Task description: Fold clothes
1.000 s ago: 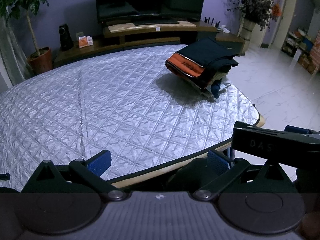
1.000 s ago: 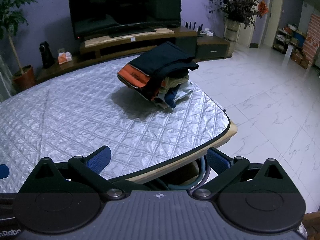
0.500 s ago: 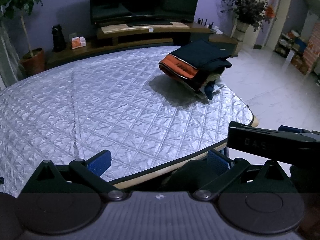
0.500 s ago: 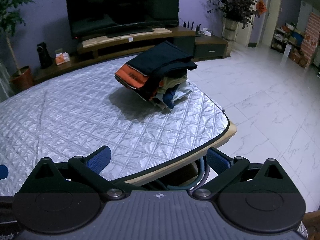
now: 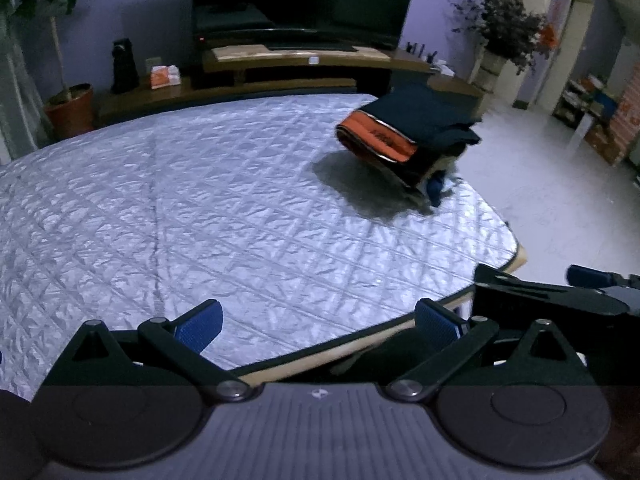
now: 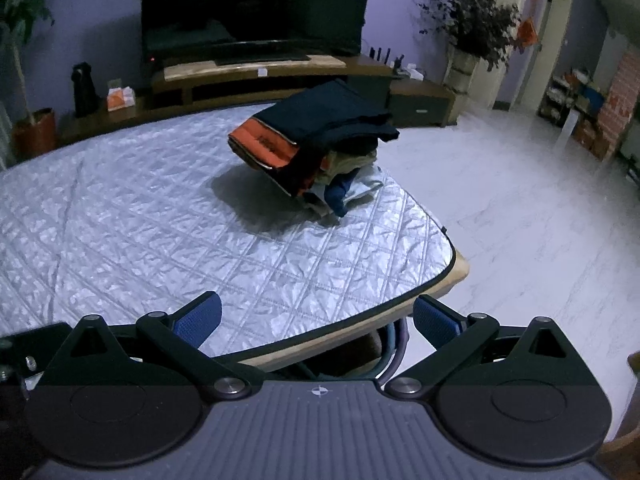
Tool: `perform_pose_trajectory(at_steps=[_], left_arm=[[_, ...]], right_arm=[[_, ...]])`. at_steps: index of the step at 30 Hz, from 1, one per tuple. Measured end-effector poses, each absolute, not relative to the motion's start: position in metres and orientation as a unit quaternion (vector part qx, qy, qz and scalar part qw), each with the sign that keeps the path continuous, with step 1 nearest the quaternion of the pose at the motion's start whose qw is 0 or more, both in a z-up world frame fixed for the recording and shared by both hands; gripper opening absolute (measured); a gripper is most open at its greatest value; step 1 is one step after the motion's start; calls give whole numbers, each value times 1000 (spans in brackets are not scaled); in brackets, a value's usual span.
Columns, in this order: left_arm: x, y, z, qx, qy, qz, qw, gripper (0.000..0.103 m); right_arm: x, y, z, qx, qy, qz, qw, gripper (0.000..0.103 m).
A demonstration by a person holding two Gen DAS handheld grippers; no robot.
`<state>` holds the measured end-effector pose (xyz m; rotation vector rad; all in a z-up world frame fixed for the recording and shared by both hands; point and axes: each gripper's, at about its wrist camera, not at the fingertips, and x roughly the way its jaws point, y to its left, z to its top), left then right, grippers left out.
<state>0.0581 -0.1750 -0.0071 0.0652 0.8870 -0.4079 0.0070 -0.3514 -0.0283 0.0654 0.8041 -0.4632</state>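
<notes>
Beside the left gripper (image 5: pixel 318 326) (jaws spread, like the right gripper (image 6: pixel 316 320)) only its view shows the other tool; folded clothes (image 6: pixel 316 140) show in both.

- Desk (image 5: pixel 208 208): quilted cover, shiny silvery fabric w/ stitched diamond grid, crinkled; dark piping along edge, pale wood rim under it.
- Clothes stack (image 6: pixel 320 140): soft matt cloth; dark navy top layer, orange panel w/ slight sheen, beige and blue fabric below.
- Left tool (image 5: pixel 318 326) & right tool (image 6: pixel 316 316): matt black plastic links, metal pivot pins, blue textured rubbery pads; ribbed grey plastic body.
- Floor (image 6: pixel 520 208): glossy pale tile, marble-like veins.
- TV stand (image 6: pixel 256 76): brown wood, semi-gloss.
- TV (image 6: pixel 252 4): glossy dark screen.
</notes>
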Motion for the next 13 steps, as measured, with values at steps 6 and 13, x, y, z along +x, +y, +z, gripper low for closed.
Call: perform_pose_trajectory(at_steps=[6,13], left_arm=[[73,-146,-16,17,401,-181,898,101],[96,-125,-21,7,375,-208,903,101]], right_arm=[[25,-335,-40,-2,394,-209,895,103],[50,-319,-61,-17,409,-191,892,103]])
